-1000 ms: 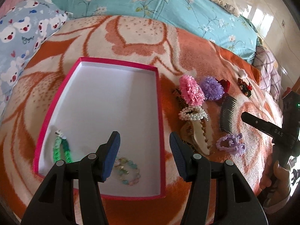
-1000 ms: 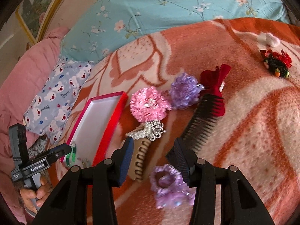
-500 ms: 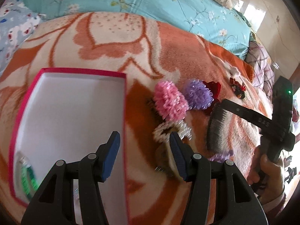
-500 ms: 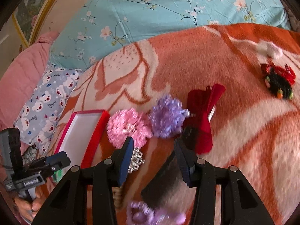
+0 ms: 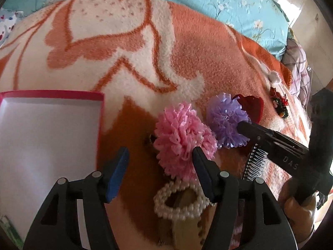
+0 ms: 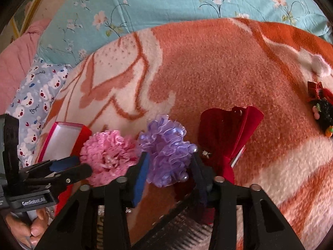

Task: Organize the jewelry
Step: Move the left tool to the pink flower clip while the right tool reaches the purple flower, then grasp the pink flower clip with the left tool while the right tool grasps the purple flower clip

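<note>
right gripper (image 6: pixel 169 166): jaws closing around the purple ruffle scrunchie (image 6: pixel 166 152), which lies on the orange blanket (image 6: pixel 218 66) between the pink ruffle scrunchie (image 5: pixel 183 137) and the red bow (image 6: pixel 229 133). left gripper (image 5: pixel 160 166): jaws apart and opening, empty, beside the pink scrunchie. pink-rimmed box (image 5: pixel 52 94) at left.

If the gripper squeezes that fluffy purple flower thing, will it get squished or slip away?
The purple ruffled hair flower is gathered sheer frills, so it will probably squash softly, not crack. It looks light, so it should lift easily. The right gripper is closing with the frills between its jaws; the loose ruffles may give, so a grip deep into the bunch seems safer.
</note>
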`<control>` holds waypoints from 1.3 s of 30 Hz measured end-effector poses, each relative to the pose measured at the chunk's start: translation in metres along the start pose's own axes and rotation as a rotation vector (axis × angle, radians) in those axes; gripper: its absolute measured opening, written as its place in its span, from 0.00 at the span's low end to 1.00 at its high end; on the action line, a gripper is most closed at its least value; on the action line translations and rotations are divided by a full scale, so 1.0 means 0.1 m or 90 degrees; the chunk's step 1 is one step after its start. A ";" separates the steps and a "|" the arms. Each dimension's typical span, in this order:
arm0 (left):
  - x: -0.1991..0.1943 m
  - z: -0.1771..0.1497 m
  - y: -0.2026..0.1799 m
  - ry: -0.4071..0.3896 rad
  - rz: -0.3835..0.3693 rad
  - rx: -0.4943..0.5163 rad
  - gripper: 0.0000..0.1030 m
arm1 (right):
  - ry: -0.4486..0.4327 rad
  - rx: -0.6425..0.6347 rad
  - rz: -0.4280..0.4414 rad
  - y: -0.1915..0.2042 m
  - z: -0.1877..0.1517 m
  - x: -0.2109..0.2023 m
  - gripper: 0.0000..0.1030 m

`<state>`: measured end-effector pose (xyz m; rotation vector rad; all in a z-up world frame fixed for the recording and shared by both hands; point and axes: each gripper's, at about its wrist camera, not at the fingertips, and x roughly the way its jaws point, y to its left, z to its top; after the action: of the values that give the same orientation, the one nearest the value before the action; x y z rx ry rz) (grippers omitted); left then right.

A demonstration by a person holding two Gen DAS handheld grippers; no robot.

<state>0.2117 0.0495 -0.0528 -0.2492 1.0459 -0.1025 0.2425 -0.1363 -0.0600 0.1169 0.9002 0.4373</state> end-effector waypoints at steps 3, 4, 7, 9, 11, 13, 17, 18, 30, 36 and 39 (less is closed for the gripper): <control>0.06 0.01 -0.03 0.013 -0.030 0.010 0.10 | -0.002 0.004 0.009 -0.03 0.00 0.01 0.09; 0.04 0.00 -0.05 0.011 -0.037 0.013 0.08 | -0.007 0.005 0.011 -0.04 0.00 -0.01 0.07; -0.08 -0.02 -0.09 -0.010 -0.037 0.033 0.03 | -0.026 0.009 0.023 -0.05 0.00 -0.12 0.03; -0.19 -0.04 -0.09 -0.024 -0.043 0.035 0.03 | -0.041 0.016 0.032 -0.05 0.00 -0.22 0.02; -0.33 -0.06 -0.07 -0.039 -0.045 0.032 0.03 | -0.055 0.019 0.040 -0.03 0.01 -0.30 0.02; -0.43 -0.08 -0.05 -0.051 -0.047 0.026 0.02 | -0.064 0.022 0.049 -0.01 0.02 -0.38 0.02; -0.67 -0.14 0.04 -0.077 -0.048 0.016 0.02 | -0.076 0.018 0.061 0.09 0.02 -0.50 0.02; -0.74 -0.16 0.07 -0.084 -0.045 0.012 0.02 | -0.077 0.018 0.066 0.12 0.02 -0.52 0.02; -1.31 -0.35 0.74 -0.142 -0.003 -0.055 0.02 | -0.068 -0.017 0.140 0.81 -0.05 -0.50 0.02; -1.43 -0.40 1.06 -0.159 0.020 -0.083 0.02 | -0.062 -0.038 0.165 1.17 -0.06 -0.42 0.02; -1.46 -0.42 1.21 -0.164 0.026 -0.099 0.02 | -0.056 -0.044 0.176 1.32 -0.05 -0.35 0.02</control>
<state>0.0980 0.1892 0.0200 -0.3715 0.8020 0.0468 0.1780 -0.0319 -0.0006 0.1974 0.7845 0.7136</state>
